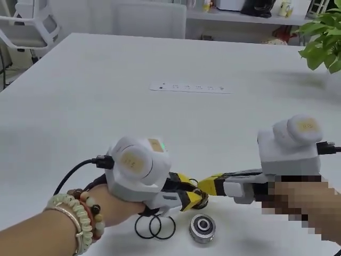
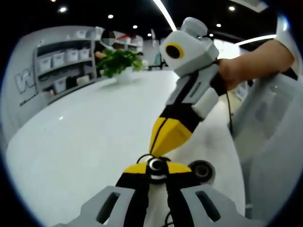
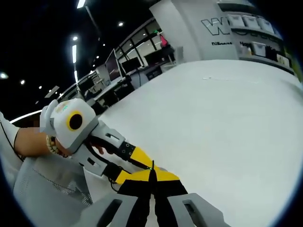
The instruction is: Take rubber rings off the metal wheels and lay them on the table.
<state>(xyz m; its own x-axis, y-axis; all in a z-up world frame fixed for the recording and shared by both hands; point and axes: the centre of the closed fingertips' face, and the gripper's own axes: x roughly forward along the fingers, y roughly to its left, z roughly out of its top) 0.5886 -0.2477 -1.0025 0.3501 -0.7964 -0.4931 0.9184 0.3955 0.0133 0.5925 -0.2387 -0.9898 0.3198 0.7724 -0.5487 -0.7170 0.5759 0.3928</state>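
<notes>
Two thin black rubber rings point(image 1: 154, 226) already lie overlapping on the white table point(image 1: 160, 122), at the near edge just under the left gripper point(image 1: 196, 198), so that part of the job looks done. Just right of them a small round metal wheel point(image 1: 202, 228) rests flat on the table. Whether it still carries a ring cannot be told.

The work in hand is a second metal wheel point(image 2: 156, 164), lifted above the table and clamped between the left gripper's yellow-tipped jaws. The right gripper point(image 1: 205, 188) comes in from the right, its tips meeting that wheel. Its jaws are pressed together and, in the left gripper view, they seem to nip a thin dark loop point(image 2: 142, 156), probably a third rubber ring part-way off the wheel. On that reading, this ring has yet to be pulled free and laid down, and the loose wheel may need checking.

A flat white power strip point(image 1: 191, 87) lies well apart at the far middle of the table, a green leafy plant point(image 1: 322, 40) stands at the far right, and a white chair point(image 1: 32, 26) sits at the far left. None of them crowds the work. The loose wheel and laid rings sit close below the grippers and could be knocked.
</notes>
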